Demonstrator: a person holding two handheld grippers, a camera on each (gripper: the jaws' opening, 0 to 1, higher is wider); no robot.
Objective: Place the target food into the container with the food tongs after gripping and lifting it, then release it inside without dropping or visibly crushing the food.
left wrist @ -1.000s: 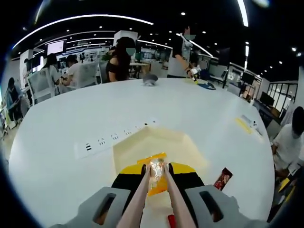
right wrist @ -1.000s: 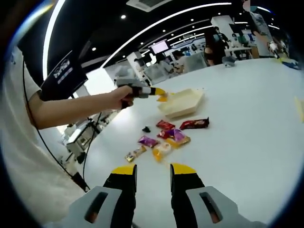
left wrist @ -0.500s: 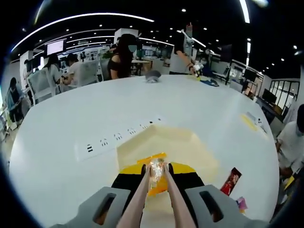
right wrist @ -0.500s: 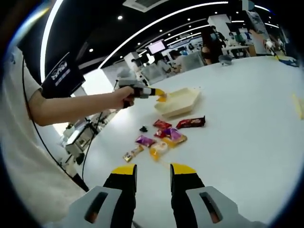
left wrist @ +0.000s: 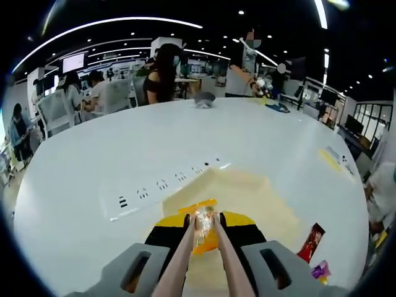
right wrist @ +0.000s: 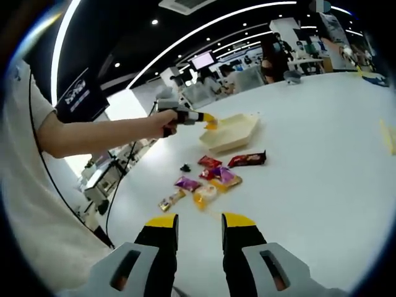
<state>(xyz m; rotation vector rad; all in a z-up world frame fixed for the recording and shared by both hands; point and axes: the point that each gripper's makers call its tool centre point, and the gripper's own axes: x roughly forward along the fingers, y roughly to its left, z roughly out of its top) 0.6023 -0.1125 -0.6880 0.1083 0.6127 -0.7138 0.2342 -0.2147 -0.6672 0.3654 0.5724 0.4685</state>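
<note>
So rn the step is the drop-off, imo. To do it well I'd get the tong tips fully over the tray's floor, lower them inside the walls, then ease off slowly so the snack slides out instead of falling from height. No extra squeeze either, it's a soft wrapper and would prob crumple.

Near to far in my left gripper view: my left gripper (left wrist: 204, 218) is clamped on the tongs (left wrist: 185, 260), the two pinkish arms run up between the yellow-tipped jaws and nearly meet at the tips. Pinched there is the snack (left wrist: 202, 224), orange wrapper w/ a clear window, held off the surface. Right beyond and below it is the cream tray (left wrist: 247, 192), looks empty as far as I can see. Can't tell if the snack is past the near wall yet, so I'd check that b4 letting go. Just behind the tray is a white power strip (left wrist: 161, 185), then bare white table (left wrist: 124, 142).

Right gripper (right wrist: 199, 223) is spread wide, holding nothing, hanging above the table. Past it is a pile of other snacks (right wrist: 207, 182), then the tray w/ the left gripper above its near edge.
</note>
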